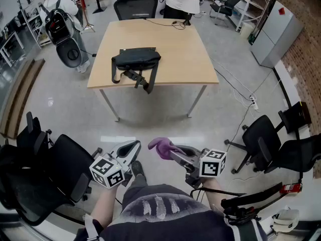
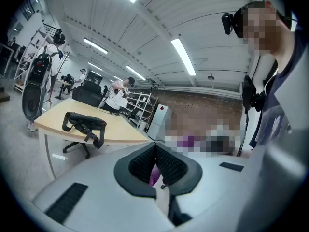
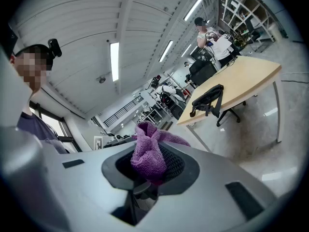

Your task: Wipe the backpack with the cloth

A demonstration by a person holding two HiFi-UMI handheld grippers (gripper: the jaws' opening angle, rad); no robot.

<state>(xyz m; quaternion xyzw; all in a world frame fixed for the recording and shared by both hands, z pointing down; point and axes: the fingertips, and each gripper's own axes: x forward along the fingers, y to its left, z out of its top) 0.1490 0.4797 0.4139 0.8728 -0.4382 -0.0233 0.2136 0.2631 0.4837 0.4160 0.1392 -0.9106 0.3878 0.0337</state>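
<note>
A black backpack (image 1: 135, 60) lies flat on the light wooden table (image 1: 175, 44), straps hanging over the near edge. Both gripper views show it from far off, the backpack (image 2: 84, 122) on the table (image 2: 53, 117) and the backpack (image 3: 207, 99) on the table (image 3: 246, 79). My right gripper (image 1: 173, 152) is held low, well short of the table, shut on a bunched purple cloth (image 1: 161, 146). Seen close, the cloth (image 3: 147, 144) bulges out of the right gripper (image 3: 149, 152). My left gripper (image 1: 134, 145) is beside it, and the left gripper (image 2: 155, 146) has its pads together with nothing held.
Black office chairs stand close at my left (image 1: 55, 169) and right (image 1: 266, 139). Another chair (image 1: 135, 6) is behind the table, with people standing further back. A power strip and cable (image 1: 253, 103) lie on the floor at the right, below a grey cabinet (image 1: 276, 31).
</note>
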